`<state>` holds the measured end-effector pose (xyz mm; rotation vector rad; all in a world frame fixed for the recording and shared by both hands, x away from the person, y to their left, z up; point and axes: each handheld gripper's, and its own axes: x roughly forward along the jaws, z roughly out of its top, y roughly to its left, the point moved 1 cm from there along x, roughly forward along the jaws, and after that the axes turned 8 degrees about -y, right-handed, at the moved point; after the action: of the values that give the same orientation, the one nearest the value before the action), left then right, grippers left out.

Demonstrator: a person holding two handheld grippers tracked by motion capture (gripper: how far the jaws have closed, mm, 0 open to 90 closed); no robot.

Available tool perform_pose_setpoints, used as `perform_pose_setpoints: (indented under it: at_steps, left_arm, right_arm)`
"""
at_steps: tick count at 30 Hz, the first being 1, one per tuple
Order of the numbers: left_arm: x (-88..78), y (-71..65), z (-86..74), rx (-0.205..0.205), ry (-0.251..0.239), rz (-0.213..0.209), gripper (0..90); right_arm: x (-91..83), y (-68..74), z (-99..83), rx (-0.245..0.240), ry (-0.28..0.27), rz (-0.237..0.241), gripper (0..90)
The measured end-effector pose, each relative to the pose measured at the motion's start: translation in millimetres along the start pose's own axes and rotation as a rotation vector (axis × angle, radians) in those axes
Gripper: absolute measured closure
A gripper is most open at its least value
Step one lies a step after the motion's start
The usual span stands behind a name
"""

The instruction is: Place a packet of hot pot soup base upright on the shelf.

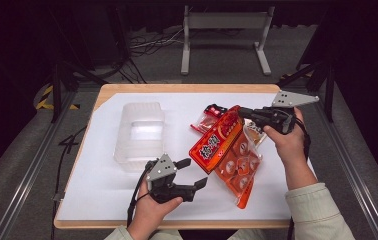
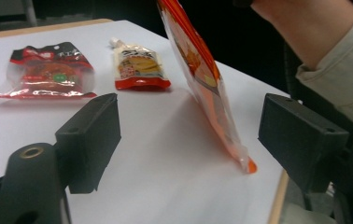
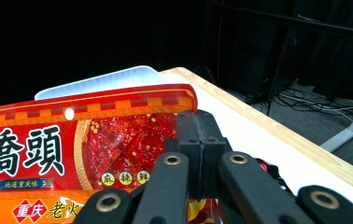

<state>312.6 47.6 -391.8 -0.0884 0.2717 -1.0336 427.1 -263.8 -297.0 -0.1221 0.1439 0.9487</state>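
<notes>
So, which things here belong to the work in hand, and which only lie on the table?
In the work:
- right gripper, shut on the big red-orange packet
- left gripper, open, facing that packet
- clear plastic bin, perhaps its target

Lying about:
- dark red packet
- small spouted pouch

Clear tub (image 1: pixel 139 132), red pkt (image 1: pixel 208 118), small pouch (image 2: pixel 139 66) on table.

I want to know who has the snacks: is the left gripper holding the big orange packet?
No: the left gripper hangs open with nothing between its jaws, while the right gripper pinches the orange packet.
</notes>
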Motion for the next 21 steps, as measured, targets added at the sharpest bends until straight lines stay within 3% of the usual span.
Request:
perform_pose_setpoints:
  at_steps: [7, 11, 15, 21]
  left_arm:
    - [17.7, -2.8, 1.2, -0.013, -0.042, -0.005, 22.9]
    - [29.4, -8.3, 0.7, -0.003, -0.038, 0.004, 22.7]
    - [40.2, -13.1, 1.2, -0.012, -0.048, -0.013, 22.0]
    - [52.9, -12.3, -0.4, -0.020, -0.075, -0.007, 18.1]
  right_arm:
    - [-1.6, 0.2, 0.4, -0.001, -0.004, -0.001, 90.0]
    - [-2.2, 0.5, 0.7, -0.002, -0.005, 0.006, 90.0]
    - [-2.4, 0.3, 0.7, -0.006, -0.005, 0.005, 90.0]
    - [-4.3, -0.9, 0.4, -0.005, -0.009, 0.006, 90.0]
